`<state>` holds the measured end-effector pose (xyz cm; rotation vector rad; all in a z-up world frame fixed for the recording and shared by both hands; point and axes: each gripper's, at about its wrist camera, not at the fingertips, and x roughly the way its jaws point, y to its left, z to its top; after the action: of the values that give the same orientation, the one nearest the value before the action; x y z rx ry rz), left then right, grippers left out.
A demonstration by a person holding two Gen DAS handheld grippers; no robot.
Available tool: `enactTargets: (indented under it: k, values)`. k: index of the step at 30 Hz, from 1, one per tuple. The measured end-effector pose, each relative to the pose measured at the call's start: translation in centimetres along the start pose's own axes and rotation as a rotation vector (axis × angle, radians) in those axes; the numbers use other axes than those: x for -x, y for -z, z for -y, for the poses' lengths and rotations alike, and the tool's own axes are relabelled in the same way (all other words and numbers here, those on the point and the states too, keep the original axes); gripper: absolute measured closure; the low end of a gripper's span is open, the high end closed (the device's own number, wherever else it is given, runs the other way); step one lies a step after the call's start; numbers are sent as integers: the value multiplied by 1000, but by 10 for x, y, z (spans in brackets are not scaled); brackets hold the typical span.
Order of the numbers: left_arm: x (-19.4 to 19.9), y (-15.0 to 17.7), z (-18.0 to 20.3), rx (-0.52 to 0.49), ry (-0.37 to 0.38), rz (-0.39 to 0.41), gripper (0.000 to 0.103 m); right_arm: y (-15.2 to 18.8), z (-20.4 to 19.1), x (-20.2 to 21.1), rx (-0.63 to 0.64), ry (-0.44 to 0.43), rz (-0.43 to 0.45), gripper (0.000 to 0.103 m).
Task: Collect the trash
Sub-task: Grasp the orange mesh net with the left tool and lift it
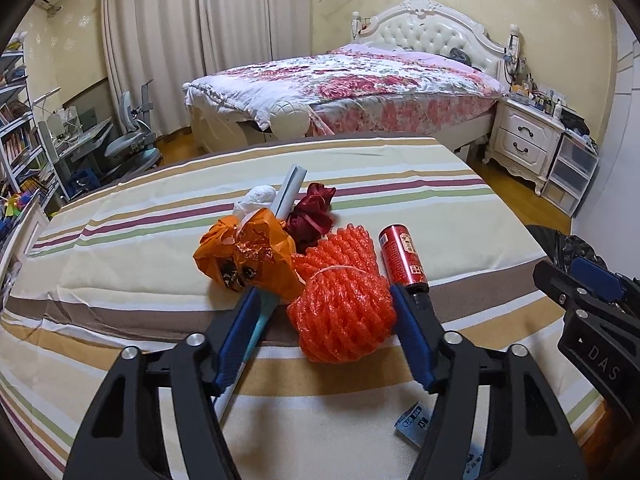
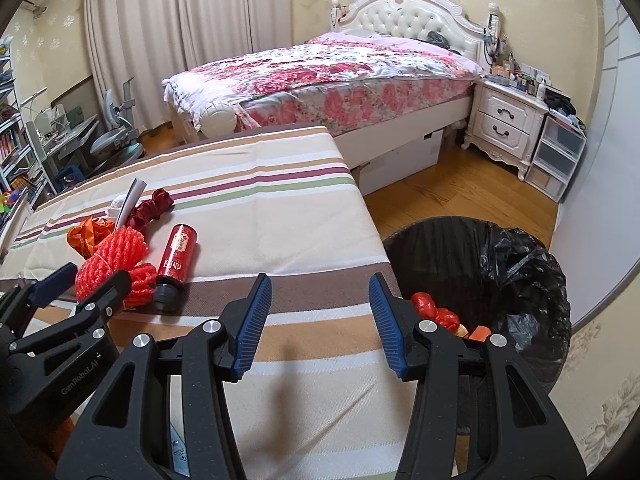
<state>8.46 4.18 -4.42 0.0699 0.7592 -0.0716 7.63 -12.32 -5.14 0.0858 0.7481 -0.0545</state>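
A pile of trash lies on the striped tablecloth: an orange-red foam net, an orange plastic bag, a red can, dark red fabric, white crumpled paper and a pale tube. My left gripper is open, its fingers on either side of the foam net. My right gripper is open and empty over the table's right edge, beside the black-lined trash bin, which holds red trash. The can and net also show in the right wrist view.
A small blue-and-white packet lies on the cloth near my left gripper. A bed, a white nightstand, plastic drawers, a desk with chair and bookshelves stand beyond the table.
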Motion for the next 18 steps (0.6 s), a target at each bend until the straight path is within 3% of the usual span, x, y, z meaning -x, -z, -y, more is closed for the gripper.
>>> enactTargets:
  k: [1,2,18]
  values:
    - [0,1,-1,3,22,-2,53,0,0,-1,0,-1,-2,53]
    - [0,3,-3,8,47,-3,56,0,-1,-2,1,-1,-4,53]
    - [52,27,-23,11,52,48,58,21,-27,18,68,-28,-15,53]
